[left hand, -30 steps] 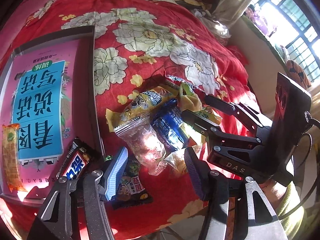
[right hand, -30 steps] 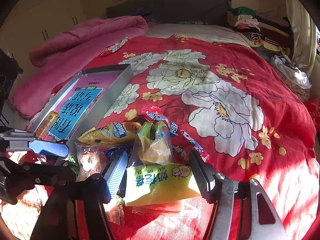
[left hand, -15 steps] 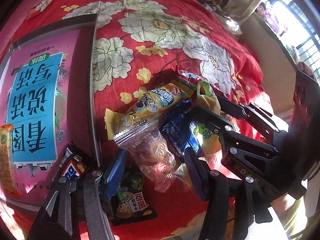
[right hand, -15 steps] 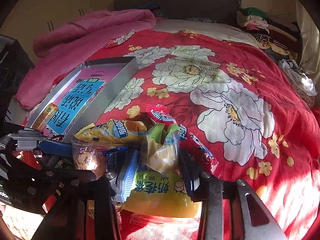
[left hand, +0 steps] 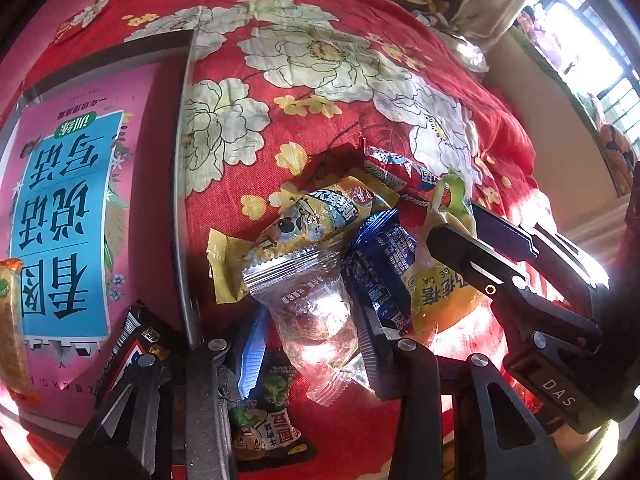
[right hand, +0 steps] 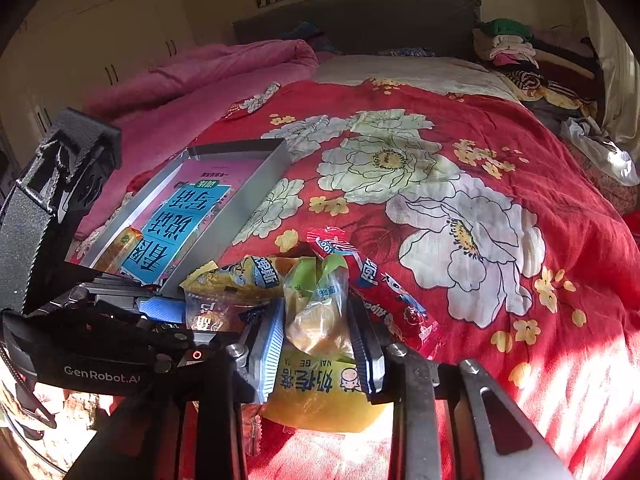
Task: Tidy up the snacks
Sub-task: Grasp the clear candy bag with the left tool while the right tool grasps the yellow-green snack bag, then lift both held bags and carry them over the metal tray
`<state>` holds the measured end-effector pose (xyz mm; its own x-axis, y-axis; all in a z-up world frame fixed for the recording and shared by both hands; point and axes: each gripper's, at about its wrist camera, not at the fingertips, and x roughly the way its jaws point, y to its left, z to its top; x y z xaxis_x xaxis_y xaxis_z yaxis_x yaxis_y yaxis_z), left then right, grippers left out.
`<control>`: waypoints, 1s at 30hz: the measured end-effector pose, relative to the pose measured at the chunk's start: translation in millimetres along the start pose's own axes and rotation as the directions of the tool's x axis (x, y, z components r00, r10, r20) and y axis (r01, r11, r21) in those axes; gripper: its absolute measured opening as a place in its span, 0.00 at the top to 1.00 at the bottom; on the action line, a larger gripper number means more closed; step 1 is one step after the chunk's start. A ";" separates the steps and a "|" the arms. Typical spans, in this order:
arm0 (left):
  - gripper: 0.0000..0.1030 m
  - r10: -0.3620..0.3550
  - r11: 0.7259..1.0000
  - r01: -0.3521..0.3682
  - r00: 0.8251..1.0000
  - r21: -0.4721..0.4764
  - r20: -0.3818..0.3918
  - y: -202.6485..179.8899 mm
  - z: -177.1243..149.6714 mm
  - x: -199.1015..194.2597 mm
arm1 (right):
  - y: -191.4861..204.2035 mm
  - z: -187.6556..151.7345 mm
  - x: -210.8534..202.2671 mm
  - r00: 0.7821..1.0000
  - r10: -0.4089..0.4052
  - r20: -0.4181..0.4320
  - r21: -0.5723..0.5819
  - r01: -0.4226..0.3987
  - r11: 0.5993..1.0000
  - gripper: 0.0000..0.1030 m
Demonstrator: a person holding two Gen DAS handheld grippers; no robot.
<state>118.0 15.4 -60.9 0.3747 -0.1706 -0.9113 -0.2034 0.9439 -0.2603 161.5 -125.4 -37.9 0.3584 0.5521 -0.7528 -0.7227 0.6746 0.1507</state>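
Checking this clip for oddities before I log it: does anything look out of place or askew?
The dark chocolate bar lies askew over the near corner of the tray instead of flat inside. Otherwise the left gripper pinches a clear packet and the right gripper a yellow bag.

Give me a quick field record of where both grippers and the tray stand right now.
surface: red floral bedspread
left gripper: jaws just closing around the clear plastic snack packet
right gripper: jaws just closing, pads pressing the yellow snack bag with green top
tray: grey metal tray lined with a pink and blue printed sheet
in tray: orange wrapped snack and dark chocolate bar
loose pile: yellow packet, blue packet
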 end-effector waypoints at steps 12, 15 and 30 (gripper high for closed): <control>0.63 -0.010 0.998 0.004 0.996 0.057 0.092 -5.9 -3.2 -37.1 | 1.9 4.8 -23.8 0.995 0.025 0.092 0.024 -0.027 0.999 0.69; 0.64 -0.012 0.998 0.003 0.993 0.070 0.117 -8.7 -3.2 -46.4 | 2.1 4.9 -26.8 0.994 0.019 0.103 0.025 -0.021 0.999 0.69; 0.64 -0.003 0.996 -0.015 0.978 0.084 0.208 -2.8 -7.8 -82.3 | 15.7 10.4 -46.7 0.984 0.042 0.174 0.007 -0.044 0.999 0.69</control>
<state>80.6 24.6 12.4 0.5553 -0.1111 -0.8242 -0.1318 0.9667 -0.2192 139.6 -135.5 6.4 0.4247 0.6568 -0.6231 -0.7335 0.6530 0.1884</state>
